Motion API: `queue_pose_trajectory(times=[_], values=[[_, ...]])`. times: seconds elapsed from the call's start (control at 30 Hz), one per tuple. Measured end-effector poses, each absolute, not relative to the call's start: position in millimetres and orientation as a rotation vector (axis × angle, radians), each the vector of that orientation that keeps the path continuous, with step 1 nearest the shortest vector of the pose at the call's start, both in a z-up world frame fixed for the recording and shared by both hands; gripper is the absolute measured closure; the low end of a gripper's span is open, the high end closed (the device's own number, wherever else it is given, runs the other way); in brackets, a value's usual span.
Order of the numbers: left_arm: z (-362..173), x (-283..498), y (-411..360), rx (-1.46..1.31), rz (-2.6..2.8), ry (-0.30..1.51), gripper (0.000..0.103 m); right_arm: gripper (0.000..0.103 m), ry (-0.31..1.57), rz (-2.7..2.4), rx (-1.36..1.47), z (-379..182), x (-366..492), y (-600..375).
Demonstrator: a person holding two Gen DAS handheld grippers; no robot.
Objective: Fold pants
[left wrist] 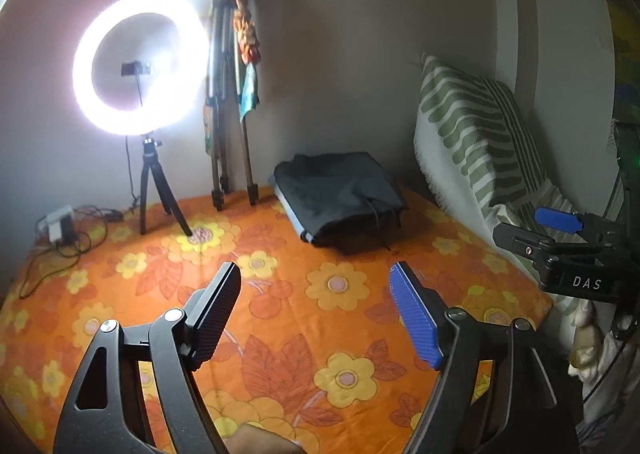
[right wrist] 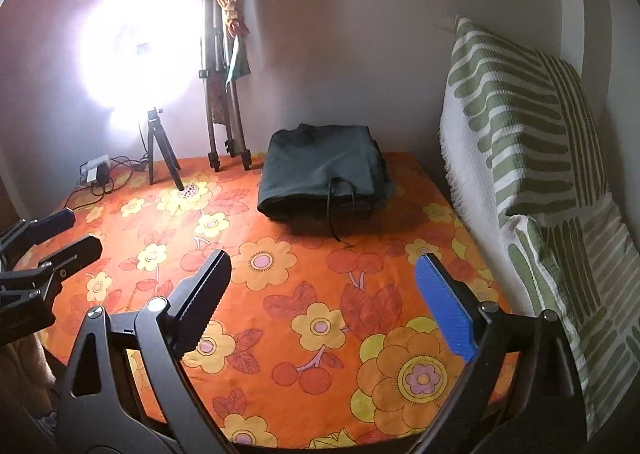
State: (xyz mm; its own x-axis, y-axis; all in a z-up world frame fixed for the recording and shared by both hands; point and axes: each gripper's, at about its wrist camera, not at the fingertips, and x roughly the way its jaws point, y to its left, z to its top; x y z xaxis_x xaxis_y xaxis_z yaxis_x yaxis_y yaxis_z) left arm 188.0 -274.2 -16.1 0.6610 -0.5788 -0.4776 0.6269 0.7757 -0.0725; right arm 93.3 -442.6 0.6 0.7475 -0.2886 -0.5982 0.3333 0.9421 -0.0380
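Note:
Dark grey pants lie folded in a thick stack at the back of the orange flowered sheet, with a black drawstring trailing toward me; they also show in the right wrist view. My left gripper is open and empty, held above the sheet well short of the pants. My right gripper is open and empty too, also short of the pants. The right gripper shows at the right edge of the left wrist view, and the left gripper at the left edge of the right wrist view.
A lit ring light on a small tripod stands at the back left beside a folded tripod against the wall. A charger and cables lie at the far left. Green striped pillows line the right side.

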Motion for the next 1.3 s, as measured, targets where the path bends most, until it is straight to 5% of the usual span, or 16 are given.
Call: queue_pose_trajectory(times=[1.3], values=[[-5.5, 179.0, -269.8, 0.097, -0.629, 0.487, 0.022, 0.003, 0.584, -0.375, 0.06, 11.6, 84.2, -430.7]])
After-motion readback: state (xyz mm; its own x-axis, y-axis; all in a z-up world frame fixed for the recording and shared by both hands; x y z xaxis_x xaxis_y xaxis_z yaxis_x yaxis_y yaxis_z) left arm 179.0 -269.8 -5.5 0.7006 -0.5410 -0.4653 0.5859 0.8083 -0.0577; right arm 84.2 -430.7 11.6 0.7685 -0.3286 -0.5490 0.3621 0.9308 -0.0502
